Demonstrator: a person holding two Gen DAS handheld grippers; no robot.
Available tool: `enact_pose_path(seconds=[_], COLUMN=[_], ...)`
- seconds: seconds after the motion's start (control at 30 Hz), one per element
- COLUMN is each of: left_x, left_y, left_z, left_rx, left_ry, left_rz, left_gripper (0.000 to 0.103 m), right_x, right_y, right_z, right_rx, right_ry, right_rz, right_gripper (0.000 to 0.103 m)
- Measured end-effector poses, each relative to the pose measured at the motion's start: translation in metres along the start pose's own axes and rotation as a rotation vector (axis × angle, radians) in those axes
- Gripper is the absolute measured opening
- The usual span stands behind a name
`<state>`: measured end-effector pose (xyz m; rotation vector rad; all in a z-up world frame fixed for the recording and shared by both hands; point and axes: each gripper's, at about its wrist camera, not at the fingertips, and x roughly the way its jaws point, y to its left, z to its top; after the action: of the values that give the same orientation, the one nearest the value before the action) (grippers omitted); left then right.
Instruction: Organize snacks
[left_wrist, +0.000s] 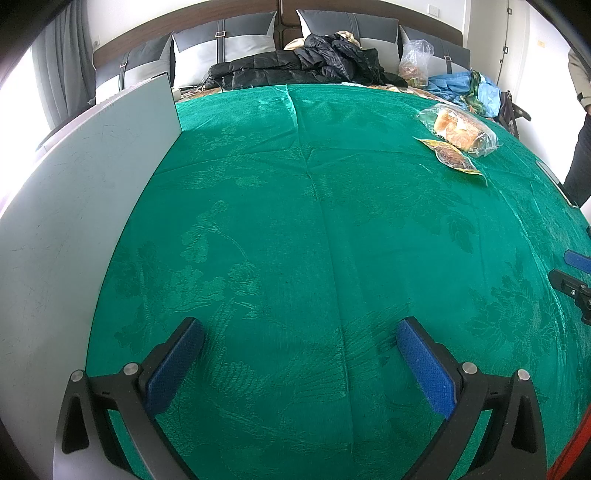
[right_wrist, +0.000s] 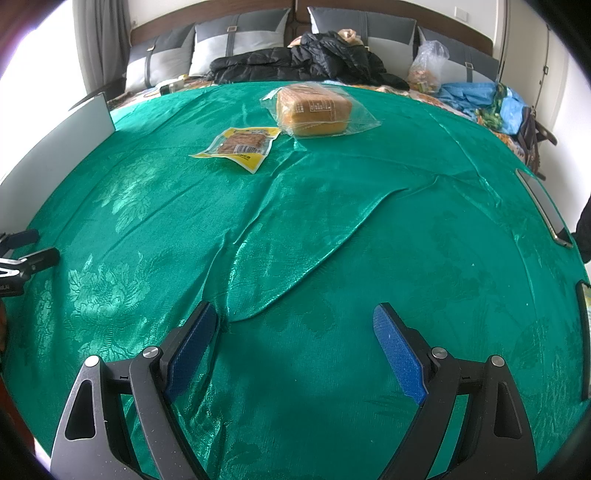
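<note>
Left wrist view shows the left gripper (left_wrist: 301, 336) low over a shiny green patterned cloth (left_wrist: 295, 221) that covers the desk. Its two black fingers with blue pads (left_wrist: 173, 369) stand wide apart and nothing is between them. On the left side of the desk a flat pale grey board (left_wrist: 92, 177) lies next to the cloth. Far to the right on the cloth there is a loaf of sliced bread in a clear plastic bag (left_wrist: 460, 129), and a flat yellow snack packet (left_wrist: 452, 157) lies just beside it, on its near side. At the right edge of this view the tips of the right gripper (left_wrist: 570, 277) are seen.

From the right wrist view, the right gripper (right_wrist: 295, 325) is also above the green cloth (right_wrist: 332, 258), with its blue-padded fingers (right_wrist: 399, 362) spread apart and empty. The cloth has some long folds in front of it. The bread bag (right_wrist: 317, 109) sits at the far middle of the desk, and the yellow packet (right_wrist: 242, 146) lies to its left and a little nearer; the two touch or almost touch at one corner. Both snacks are well apart from the two grippers. The grey board (right_wrist: 55, 147) is at the far left. Behind the desk a bed carries grey pillows (right_wrist: 236, 44), a black puffy jacket (right_wrist: 306, 61), a clear bag with something inside (right_wrist: 426, 72) and blue plastic material (right_wrist: 476, 96).
</note>
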<state>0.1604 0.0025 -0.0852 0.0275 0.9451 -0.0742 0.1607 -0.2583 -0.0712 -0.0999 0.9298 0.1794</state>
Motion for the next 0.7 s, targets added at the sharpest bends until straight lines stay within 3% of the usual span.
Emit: enact_pose_path(seconds=[0.6, 0.7], left_x=[0.0003, 0.0022], left_y=[0.0006, -0.0024], left_z=[0.0004, 0.0079], left_rx=[-0.002, 0.005], left_ry=[0.001, 0.097], left_rz=[-0.002, -0.016], left_gripper=[0.103, 0.103], right_x=[-0.0001, 0.0000], right_y=[0.0000, 0.0000], right_z=[0.0000, 0.0000], right_rx=[0.000, 0.000], right_ry=[0.000, 0.000], right_rz=[0.000, 0.000], right_gripper=[0.089, 0.089])
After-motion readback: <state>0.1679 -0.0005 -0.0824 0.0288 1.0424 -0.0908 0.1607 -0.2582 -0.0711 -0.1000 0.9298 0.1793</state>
